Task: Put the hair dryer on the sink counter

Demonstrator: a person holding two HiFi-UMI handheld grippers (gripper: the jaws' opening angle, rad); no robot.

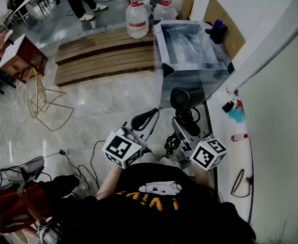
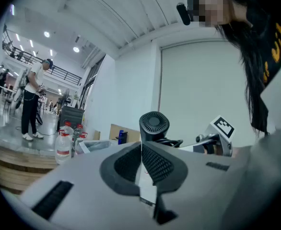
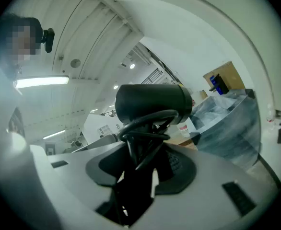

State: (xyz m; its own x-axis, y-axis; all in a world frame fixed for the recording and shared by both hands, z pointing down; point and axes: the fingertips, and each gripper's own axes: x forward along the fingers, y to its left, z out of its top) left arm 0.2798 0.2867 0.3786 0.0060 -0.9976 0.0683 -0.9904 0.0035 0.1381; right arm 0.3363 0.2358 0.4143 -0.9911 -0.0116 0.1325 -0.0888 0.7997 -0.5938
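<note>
— while the person in the black shirt [image 1: 154, 202] is standing over that shiny tiled floor [image 1: 103, 100], the sink counter [image 1: 210, 78] is sitting straight ahead, its basin looking wrapped in clear film. anyone else reading it that way?

— yep, same. a wooden platform [image 1: 98, 60] is lying to the left of it, and a few water jugs [image 1: 137, 19] are standing at the platform's far end, just beside the sink's back corner.

— ok, and what are the grippers doing?

— the left gripper [image 1: 144, 120] is hanging just left of the other one. its jaws are pressing flat against each other with nothing in between, you're seeing that clearly in the left gripper view [image 2: 141, 150]. the right gripper [image 1: 187, 126] is clamping down on something black.

— that's the hair dryer [image 1: 181, 98], right? where is it sitting?

— it isn't sitting anywhere, it's being held up in the air right in front of the sink counter's near face, not resting on it. in the right gripper view the jaws [image 3: 140, 162] are squeezing its handle, and the barrel [image 3: 152, 102] is lying crosswise above them.

— and the cord [image 3: 145, 128]?

— it's looping around the handle and running down between the jaws. smallest thing i'm spotting is a red-capped tube [image 1: 239, 137] lying on the white ledge [image 1: 240, 161] off to the right.
</note>
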